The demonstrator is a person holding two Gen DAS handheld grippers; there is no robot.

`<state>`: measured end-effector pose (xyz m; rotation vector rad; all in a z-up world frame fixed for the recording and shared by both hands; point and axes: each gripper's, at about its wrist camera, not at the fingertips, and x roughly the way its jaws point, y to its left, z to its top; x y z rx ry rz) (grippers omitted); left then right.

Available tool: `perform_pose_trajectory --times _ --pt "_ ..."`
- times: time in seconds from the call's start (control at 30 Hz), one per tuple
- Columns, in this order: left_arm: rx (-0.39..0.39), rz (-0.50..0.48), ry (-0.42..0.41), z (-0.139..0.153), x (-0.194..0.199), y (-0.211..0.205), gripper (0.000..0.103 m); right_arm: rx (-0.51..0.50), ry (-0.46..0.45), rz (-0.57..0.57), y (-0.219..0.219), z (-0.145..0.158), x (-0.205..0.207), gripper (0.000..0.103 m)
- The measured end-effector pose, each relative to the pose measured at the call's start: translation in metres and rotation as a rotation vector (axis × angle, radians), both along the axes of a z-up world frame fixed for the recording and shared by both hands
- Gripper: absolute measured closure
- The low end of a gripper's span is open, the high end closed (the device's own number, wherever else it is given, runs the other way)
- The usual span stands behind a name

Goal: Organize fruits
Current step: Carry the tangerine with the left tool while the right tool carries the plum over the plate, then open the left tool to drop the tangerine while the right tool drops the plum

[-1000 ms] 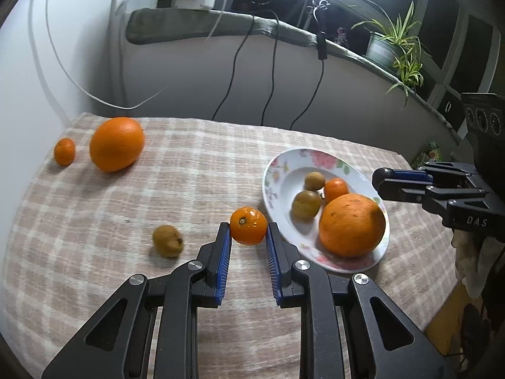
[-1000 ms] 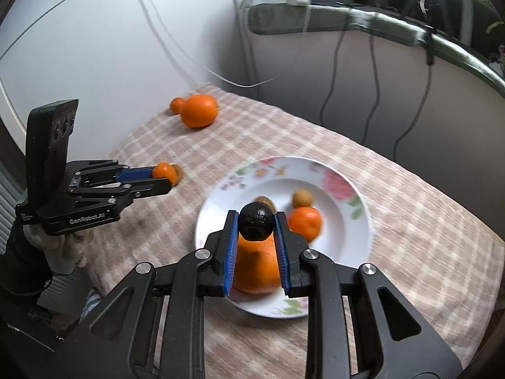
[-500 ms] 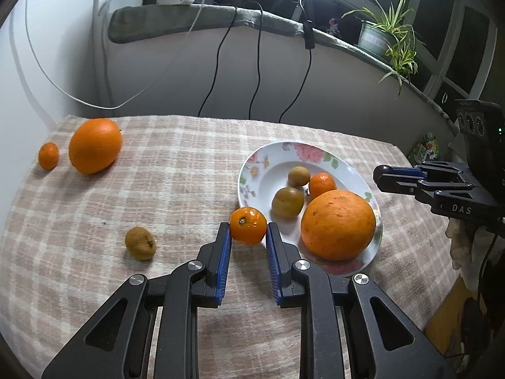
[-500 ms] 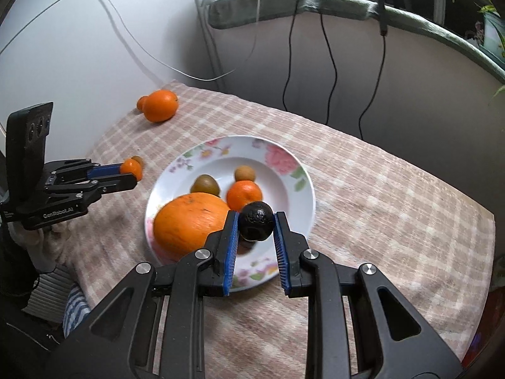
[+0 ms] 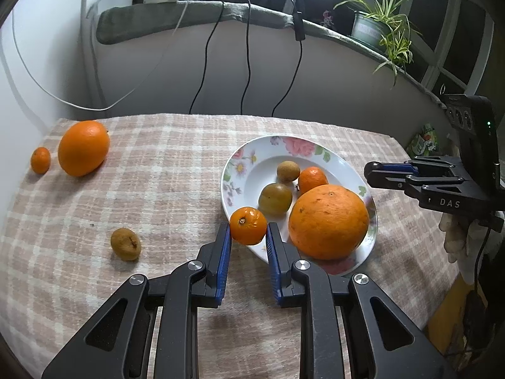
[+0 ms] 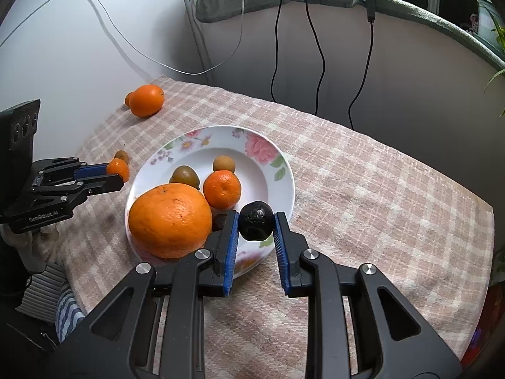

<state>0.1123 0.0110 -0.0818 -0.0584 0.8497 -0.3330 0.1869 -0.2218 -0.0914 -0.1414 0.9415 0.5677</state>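
Note:
My left gripper (image 5: 248, 232) is shut on a small tangerine (image 5: 248, 225), held at the near-left rim of the flowered plate (image 5: 228, 170). My right gripper (image 6: 255, 222) is shut on a dark round fruit (image 6: 255, 221) above the plate's (image 6: 284, 170) near-right side. On the plate lie a big orange (image 5: 328, 221), a tangerine (image 5: 312, 178) and two brownish-green fruits (image 5: 275, 198). Out on the cloth sit a large orange (image 5: 82, 147), a tiny tangerine (image 5: 40, 159) and a brown fruit (image 5: 125, 243). In the right wrist view the left gripper (image 6: 118, 173) shows at the left.
The checked tablecloth (image 5: 164, 170) covers the table, with a white wall at the left and a ledge with cables (image 5: 246, 72) behind. A potted plant (image 5: 375, 22) stands on the ledge. The table's right edge (image 5: 442, 271) drops off beside a gloved hand (image 5: 457, 237).
The right gripper has carried the dark fruit from over the big orange to the plate's near-right side. The left gripper has carried its tangerine right, up to the plate's rim.

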Motion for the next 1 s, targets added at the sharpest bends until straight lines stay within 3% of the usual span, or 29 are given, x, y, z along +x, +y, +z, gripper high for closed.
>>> perform_pose_trajectory --times 0.9,0.93,1.0 --pt "0.034 -0.022 -0.003 0.001 0.001 -0.012 0.082 -0.002 0.005 0.002 -0.002 -0.006 0.000 0.079" --pt "0.036 -0.021 -0.004 0.001 0.002 -0.012 0.081 -0.001 0.005 0.003 -0.002 -0.006 0.000 0.077" --pt "0.036 -0.019 -0.006 0.002 0.002 -0.012 0.074 -0.001 -0.001 0.000 -0.002 -0.006 -0.001 0.048"
